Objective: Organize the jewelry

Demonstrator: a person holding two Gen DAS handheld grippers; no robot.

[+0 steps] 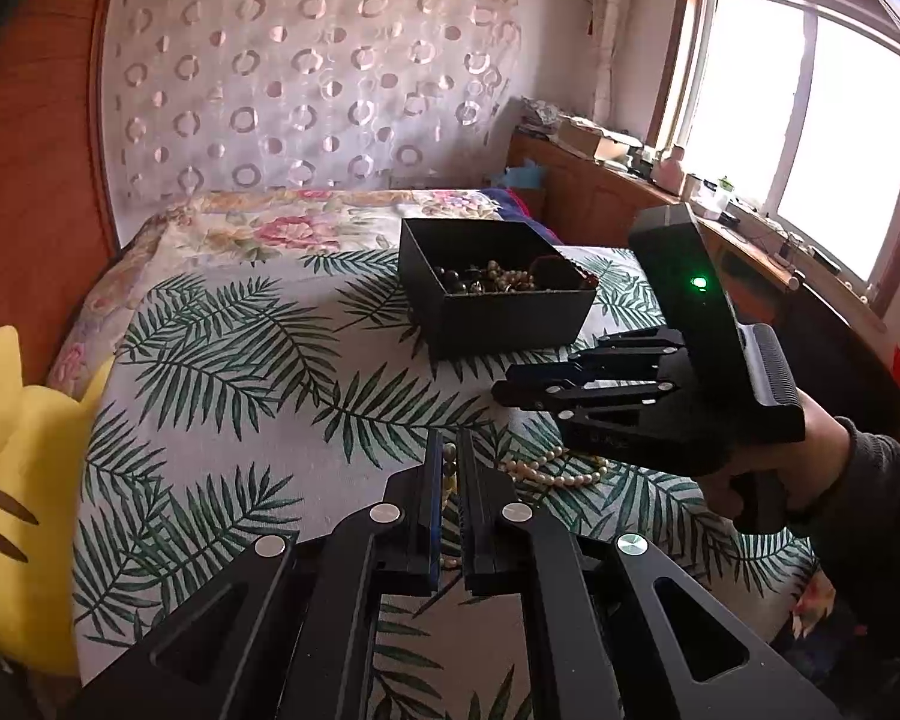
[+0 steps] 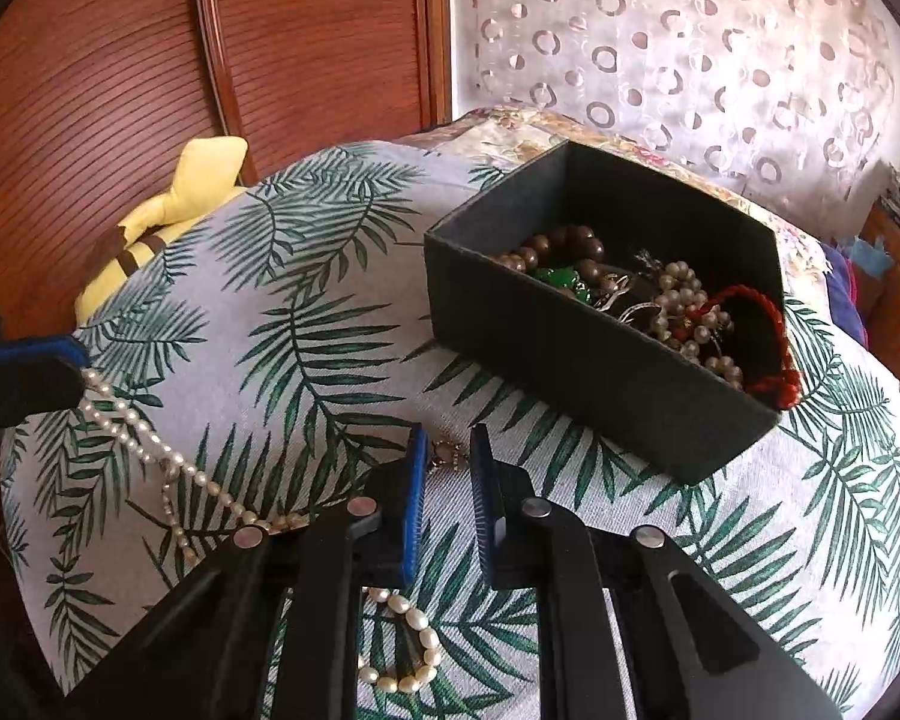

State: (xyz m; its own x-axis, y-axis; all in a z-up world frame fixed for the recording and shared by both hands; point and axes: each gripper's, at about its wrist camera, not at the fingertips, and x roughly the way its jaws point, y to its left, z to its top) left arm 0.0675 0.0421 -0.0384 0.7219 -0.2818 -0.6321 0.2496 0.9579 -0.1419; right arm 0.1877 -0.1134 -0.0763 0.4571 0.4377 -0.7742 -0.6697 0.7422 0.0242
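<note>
left gripper [image 1: 447,468]: nearest thing in its own view, jaws pinched shut on one end of the pearl necklace [image 2: 150,450]; the right wrist view shows the strand running out of the blue pads at the left edge.
pearl necklace: sprawled on the leaf-print bed cover [image 2: 306,324] on the near side of the black box [image 2: 600,372], looping under the right gripper.
right gripper [image 2: 449,456]: jaws narrow with a small gap, tips down at the cover around a little brownish clasp or bead piece [image 2: 447,456]; can't tell if the pads are actually pressing on it yet.
doing it well: I'd say grab the strand itself, not just the clasp, then lift both ends together so it doesn't drag or knot.
black box: just beyond the grippers, open-topped, already holding brown beads, a green piece, pearls and a red cord bracelet [image 2: 768,336].
in the way: the box's near wall needs clearing, and that pile could snag.
yellow plush toy [image 1: 12,480]: well left of the box, harmless.
</note>
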